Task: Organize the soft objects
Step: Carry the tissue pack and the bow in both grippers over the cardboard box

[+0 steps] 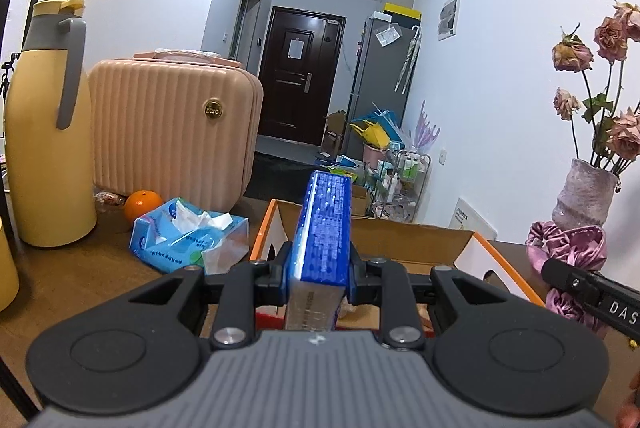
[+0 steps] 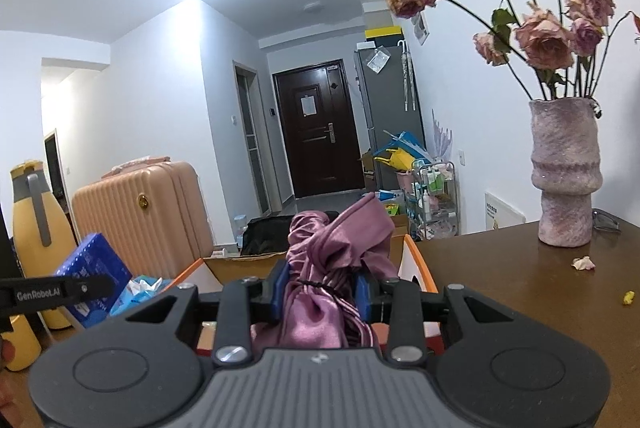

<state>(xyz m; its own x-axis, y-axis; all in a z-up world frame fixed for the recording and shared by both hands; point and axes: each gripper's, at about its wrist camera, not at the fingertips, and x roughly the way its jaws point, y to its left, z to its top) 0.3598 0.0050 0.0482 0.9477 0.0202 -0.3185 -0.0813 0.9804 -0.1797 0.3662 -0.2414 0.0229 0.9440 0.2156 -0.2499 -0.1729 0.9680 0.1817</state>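
Standing at the far left of the wooden table (image 1: 100, 280), a yellow jug (image 1: 48, 132) with a grey handle rises beside a ribbed pink suitcase (image 1: 172, 132). An orange (image 1: 142, 204) lies at the suitcase's foot, and just in front of it sits an opened light-blue tissue pack (image 1: 184, 236) with white tissue pulled up through the top.

Next comes the left gripper (image 1: 318, 268), its jaws clamped on the sides of a blue tissue packet (image 1: 324, 224), which stands on edge between the blue pads and is held over an open cardboard box (image 1: 420, 240) with orange edges. The box's flaps stand up and its inside is mostly hidden by the gripper.

To the right, the right gripper (image 2: 320, 292) is closed around a purple satin bundle (image 2: 332, 260) tied with a thin black band; the cloth bulges above and below the pads. In the right wrist view this bundle is held over the same box, near its right wall.

At the far right a rough pink vase (image 2: 564, 176) of dried roses (image 2: 544, 36) stands on the table, with 2 small scraps, 1 pinkish (image 2: 583, 263) and 1 yellow (image 2: 629, 297), lying on the wood in front of it.
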